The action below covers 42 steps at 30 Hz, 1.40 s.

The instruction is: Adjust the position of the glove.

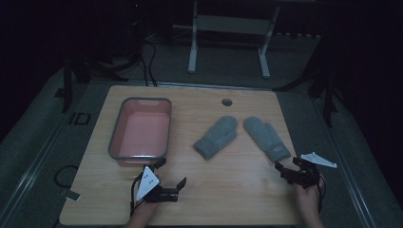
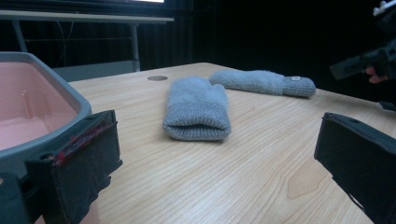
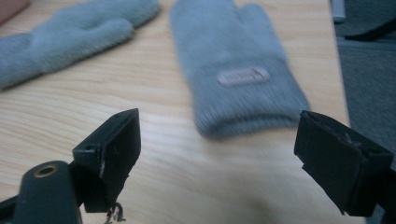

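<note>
Left mitten point(image 1: 216, 137): grey knit wool, soft and fuzzy, rounded at the fingertip end, ribbed cuff towards the person; it lies flat near the desk's middle, angled.
Right mitten point(image 1: 267, 137): same grey knit, thumb showing on its side, a small oval label on the folded cuff; it lies flat just beside the other, the two fanned apart at the cuffs.
Tub point(image 1: 114, 137): rectangular plastic bin with rounded corners, pink inside, grey rim; it stands on the left part of the desk, well apart from the mittens.
Left tongs point(image 1: 172, 176): black, blocky jaws spread wide, holding nothing, near the tub's front corner; one pad has a red-marked edge in the left gripper view.
Right tongs point(image 1: 289, 166): black, jaws wide apart and empty, just short of the right mitten's cuff; worn, frayed pad edges.
Desk point(image 1: 228, 190): pale wood-grain top with rounded corners and a round cable hole point(image 1: 226, 101) near the far edge.
Room: dim; grey carpet point(image 1: 228, 66), white frame legs point(image 1: 192, 42) beyond the desk, dark cables point(image 1: 148, 61) on the floor.
</note>
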Available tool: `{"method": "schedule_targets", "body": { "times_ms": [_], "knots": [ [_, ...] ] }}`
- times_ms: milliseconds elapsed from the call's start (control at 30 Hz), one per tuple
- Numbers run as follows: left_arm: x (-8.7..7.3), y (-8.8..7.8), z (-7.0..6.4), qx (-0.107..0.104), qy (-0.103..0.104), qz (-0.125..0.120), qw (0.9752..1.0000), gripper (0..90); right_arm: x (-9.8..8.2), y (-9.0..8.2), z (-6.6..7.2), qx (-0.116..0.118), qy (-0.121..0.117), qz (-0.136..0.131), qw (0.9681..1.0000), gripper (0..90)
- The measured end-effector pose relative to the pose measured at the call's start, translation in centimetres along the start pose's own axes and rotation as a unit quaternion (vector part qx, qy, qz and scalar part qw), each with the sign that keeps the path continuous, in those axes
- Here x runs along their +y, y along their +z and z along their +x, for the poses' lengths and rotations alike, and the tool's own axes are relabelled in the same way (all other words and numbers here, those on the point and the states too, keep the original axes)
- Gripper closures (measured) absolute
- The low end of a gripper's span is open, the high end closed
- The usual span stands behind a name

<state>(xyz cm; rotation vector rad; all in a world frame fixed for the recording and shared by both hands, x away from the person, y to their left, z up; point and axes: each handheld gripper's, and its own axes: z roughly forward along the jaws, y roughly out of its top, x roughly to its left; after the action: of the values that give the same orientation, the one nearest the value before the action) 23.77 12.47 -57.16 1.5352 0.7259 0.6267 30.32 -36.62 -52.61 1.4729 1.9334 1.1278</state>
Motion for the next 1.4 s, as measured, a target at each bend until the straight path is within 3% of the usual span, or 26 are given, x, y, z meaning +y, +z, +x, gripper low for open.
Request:
{"method": "schedule_targets", "body": {
  "times_ms": [167,300,500,800,867,1000,1033,1100,1200,1300,1333,1400],
  "knots": [
    [0.0,0.0,0.1,-0.001,-0.002,-0.001,1.0000,0.5,1.9,0.5,1.0,0.015,-0.018,0.000,0.9997,13.2],
    [0.0,0.0,0.0,-0.002,-0.002,0.000,1.0000,0.5,3.3,1.1,2.0,0.026,-0.051,0.007,0.9983,13.4],
    [0.0,0.0,0.1,-0.002,-0.002,0.001,1.0000,0.5,5.4,2.4,3.7,0.047,-0.073,0.011,0.9962,13.4],
    [0.0,0.1,0.1,0.001,-0.008,0.004,1.0000,0.5,8.0,5.0,6.6,0.075,-0.079,0.025,0.9937,12.3],
    [0.0,0.0,0.1,0.000,-0.009,0.002,1.0000,0.5,8.5,5.8,7.2,0.091,-0.085,0.028,0.9918,10.4],
    [0.0,0.0,0.1,-0.002,-0.009,0.002,1.0000,0.5,9.1,7.2,8.6,0.100,-0.099,0.044,0.9890,10.4],
    [0.0,0.0,0.2,-0.002,-0.009,0.003,1.0000,0.5,9.3,7.7,9.0,0.107,-0.107,0.052,0.9871,12.9],
    [0.0,0.0,0.2,-0.004,-0.010,0.003,0.9999,0.5,9.6,8.4,9.6,0.124,-0.110,0.060,0.9844,20.5],
    [0.0,0.0,0.2,-0.005,-0.010,0.003,0.9999,0.5,10.1,9.8,10.3,0.138,-0.101,0.079,0.9822,18.9],
    [0.0,0.1,0.2,-0.005,-0.010,0.003,0.9999,0.5,10.3,11.2,11.2,0.144,-0.110,0.095,0.9789,20.7],
    [0.0,0.0,0.2,-0.005,-0.011,0.003,0.9999,0.5,10.3,11.6,11.6,0.133,-0.123,0.095,0.9789,22.4],
    [0.0,0.0,0.2,-0.007,-0.012,0.003,0.9999,0.5,10.3,12.4,12.3,0.131,-0.141,0.105,0.9756,24.2]
  ]
}}
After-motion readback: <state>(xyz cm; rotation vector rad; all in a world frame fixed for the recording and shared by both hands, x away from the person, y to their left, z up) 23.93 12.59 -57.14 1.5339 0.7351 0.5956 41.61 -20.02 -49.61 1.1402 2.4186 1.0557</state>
